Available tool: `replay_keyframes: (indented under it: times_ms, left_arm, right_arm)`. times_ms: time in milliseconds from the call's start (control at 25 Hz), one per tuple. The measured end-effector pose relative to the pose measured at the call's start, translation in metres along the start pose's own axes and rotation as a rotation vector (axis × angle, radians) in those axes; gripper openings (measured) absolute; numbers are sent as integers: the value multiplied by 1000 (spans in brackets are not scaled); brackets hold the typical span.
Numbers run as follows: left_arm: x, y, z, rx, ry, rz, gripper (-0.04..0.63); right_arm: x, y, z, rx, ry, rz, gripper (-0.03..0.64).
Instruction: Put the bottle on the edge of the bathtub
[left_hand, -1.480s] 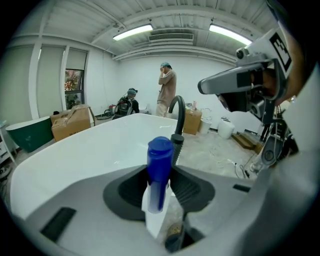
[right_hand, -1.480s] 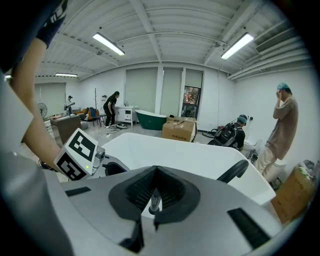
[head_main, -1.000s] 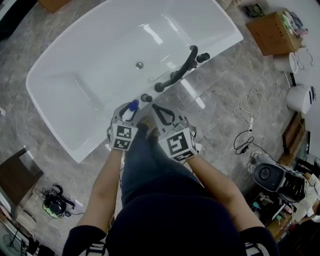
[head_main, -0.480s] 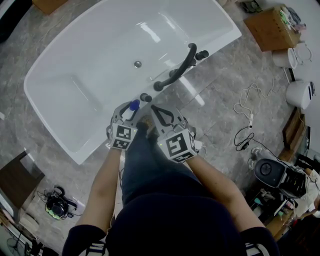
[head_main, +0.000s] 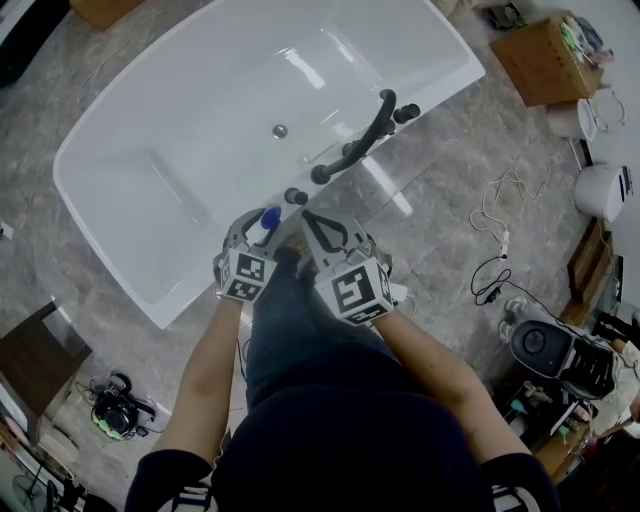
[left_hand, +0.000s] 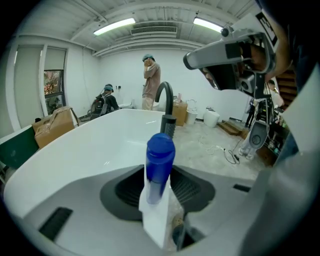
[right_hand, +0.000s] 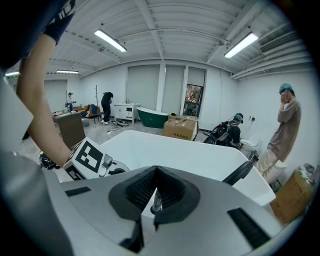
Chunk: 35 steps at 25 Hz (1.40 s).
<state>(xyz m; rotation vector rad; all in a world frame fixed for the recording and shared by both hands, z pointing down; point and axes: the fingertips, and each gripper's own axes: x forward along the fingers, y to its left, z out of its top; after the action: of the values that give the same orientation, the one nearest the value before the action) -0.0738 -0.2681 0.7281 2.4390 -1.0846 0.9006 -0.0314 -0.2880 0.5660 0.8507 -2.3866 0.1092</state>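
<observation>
A white bottle with a blue cap (left_hand: 160, 165) stands upright between the jaws of my left gripper (left_hand: 159, 195), which is shut on its body. In the head view the bottle (head_main: 268, 216) and the left gripper (head_main: 256, 218) hang over the near rim of the white bathtub (head_main: 430, 95), beside the black knobs (head_main: 293, 196). Whether the bottle's base touches the rim is hidden. My right gripper (head_main: 311, 217) sits close to the right of the left one, shut and empty, its jaws (right_hand: 156, 192) pressed together.
A black curved faucet (head_main: 360, 140) stands on the tub's rim beyond the grippers. On the marble floor lie a cardboard box (head_main: 545, 62), white cables (head_main: 495, 250), a white appliance (head_main: 600, 195) and a wooden stool (head_main: 30, 360). People stand in the background.
</observation>
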Motion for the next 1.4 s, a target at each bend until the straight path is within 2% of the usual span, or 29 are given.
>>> replay_keyframes:
  times_ms: [200, 400, 640, 760, 800, 920, 1120, 1280, 1400]
  left_arm:
    - [-5, -4, -2, 9, 13, -17, 156]
    - [-21, -1, 7, 9, -10, 7, 158]
    - [-55, 9, 46, 26, -119, 57, 156]
    - [-74, 15, 77, -6, -203, 81, 142]
    - [-81, 18, 86, -13, -228, 91, 117]
    - [-100, 21, 115, -3, -294, 117, 2]
    - [-119, 11, 175, 63, -394, 80, 2]
    - [-127, -10, 229, 114, -475, 29, 2]
    - [-131, -31, 270, 147, -547, -33, 2]
  right_arm:
    - [-5, 1, 2, -2, -7, -2, 15]
    - [-9, -3, 9, -1, -31, -14, 17]
    - [-20, -8, 19, 8, -59, -41, 16]
    - [-28, -16, 23, 20, -77, -69, 16]
    - [-32, -19, 24, 26, -84, -82, 17]
    - [-44, -29, 31, 48, -111, -125, 17]
    - [-79, -54, 40, 83, -161, -228, 16]
    - [-120, -86, 37, 114, -163, -362, 16]
    - [-154, -110, 40, 170, -203, -470, 16]
